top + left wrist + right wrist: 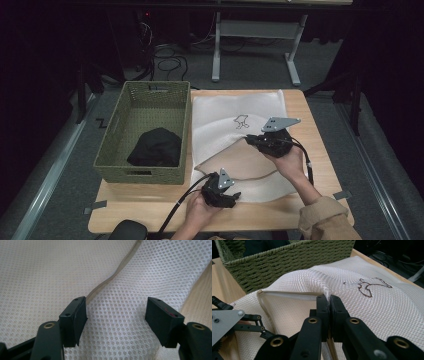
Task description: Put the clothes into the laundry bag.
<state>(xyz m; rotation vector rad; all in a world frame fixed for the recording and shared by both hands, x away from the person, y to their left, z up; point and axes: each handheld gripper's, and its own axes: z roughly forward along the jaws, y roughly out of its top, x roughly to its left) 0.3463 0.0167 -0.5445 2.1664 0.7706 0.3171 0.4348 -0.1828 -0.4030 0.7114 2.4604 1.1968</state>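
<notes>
Right gripper (329,298) has its jaws pinched tight on a fold of the white mesh bag (235,135), lifting the top layer at mid-surface. The left gripper (116,315) sits at the bag's near edge, jaws spread about halfway, mesh lying between them but not pinched. Bag lies flat on the surface (320,150), just right of the green woven basket (112,145) holding a black cloth (156,146).
</notes>
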